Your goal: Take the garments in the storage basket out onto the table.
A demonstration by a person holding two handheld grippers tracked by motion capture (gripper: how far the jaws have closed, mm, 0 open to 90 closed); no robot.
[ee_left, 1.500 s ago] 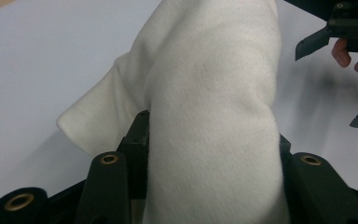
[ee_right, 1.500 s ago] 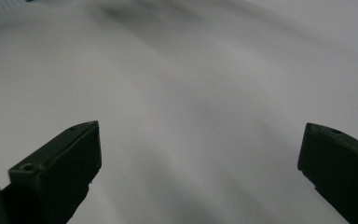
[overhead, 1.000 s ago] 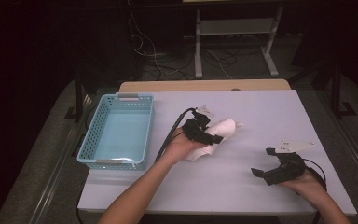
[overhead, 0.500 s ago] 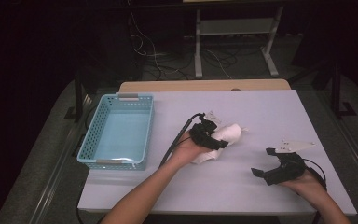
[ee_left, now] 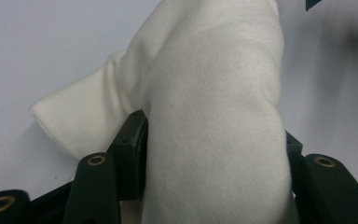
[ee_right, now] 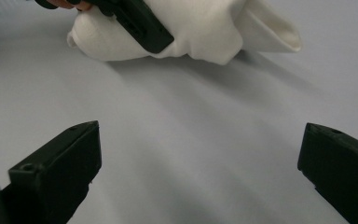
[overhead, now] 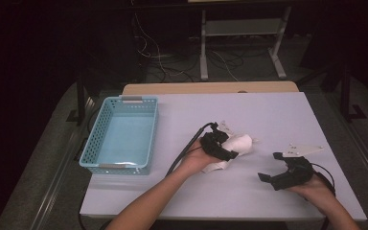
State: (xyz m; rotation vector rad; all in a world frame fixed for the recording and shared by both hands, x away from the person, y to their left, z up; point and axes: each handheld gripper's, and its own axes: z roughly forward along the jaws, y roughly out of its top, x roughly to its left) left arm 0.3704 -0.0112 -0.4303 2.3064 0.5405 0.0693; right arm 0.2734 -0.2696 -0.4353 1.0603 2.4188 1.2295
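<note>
High view shows the left tongs (overhead: 224, 149) set over a white, soft, rolled felt cloth (overhead: 239, 143) lying on the pale grey table (overhead: 268, 110) just right of centre, with a light blue plastic lattice basket (overhead: 122, 135) at its nine o'clock. Left gripper view has the cloth bulging between both jaws, which have just been opening; whether the pads press it cannot be told. The right tongs (overhead: 278, 167), at the cloth's four o'clock, stand spread and empty. Judged step: securing or letting go of the cloth. Next move calls for a firm pinch before any carry toward the basket.
</note>
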